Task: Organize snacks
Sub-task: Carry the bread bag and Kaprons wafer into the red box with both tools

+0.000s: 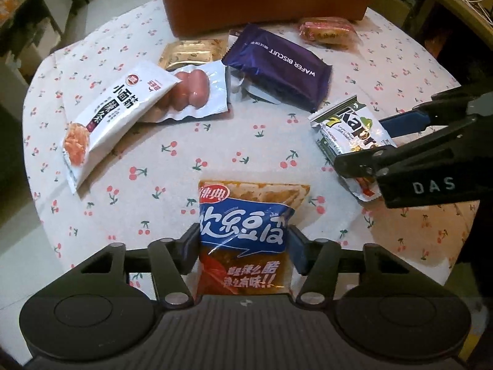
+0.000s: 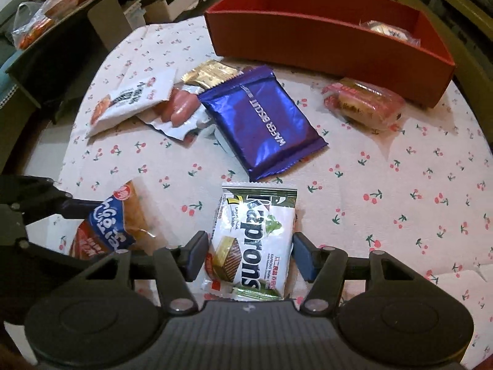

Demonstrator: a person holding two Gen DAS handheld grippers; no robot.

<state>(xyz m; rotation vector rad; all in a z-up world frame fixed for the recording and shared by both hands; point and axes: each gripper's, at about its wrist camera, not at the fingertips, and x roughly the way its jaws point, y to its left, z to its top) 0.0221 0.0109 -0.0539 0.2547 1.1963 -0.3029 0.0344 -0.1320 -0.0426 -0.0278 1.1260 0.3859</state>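
Note:
My left gripper (image 1: 245, 240) points steeply down and is shut on a blue and orange spicy snack packet (image 1: 246, 231), its pads pressing both long edges. That packet (image 2: 111, 225) appears crumpled at the lower left of the right wrist view. My right gripper (image 2: 249, 252) is shut on a white and green Kaprons wafer packet (image 2: 252, 240), which lies on the cherry-print tablecloth (image 2: 400, 185). From the left wrist view, the right gripper (image 1: 362, 141) pinches the same wafer packet (image 1: 348, 126) from the right.
A red box (image 2: 323, 40) stands at the table's far side with one wrapped snack (image 2: 388, 32) inside. Loose before it lie a purple wafer biscuit pack (image 2: 262, 123), a pink-wrapped cake (image 2: 363, 104), a gold packet (image 1: 191, 51), a sausage pack (image 1: 188, 92) and a white packet (image 1: 114, 117).

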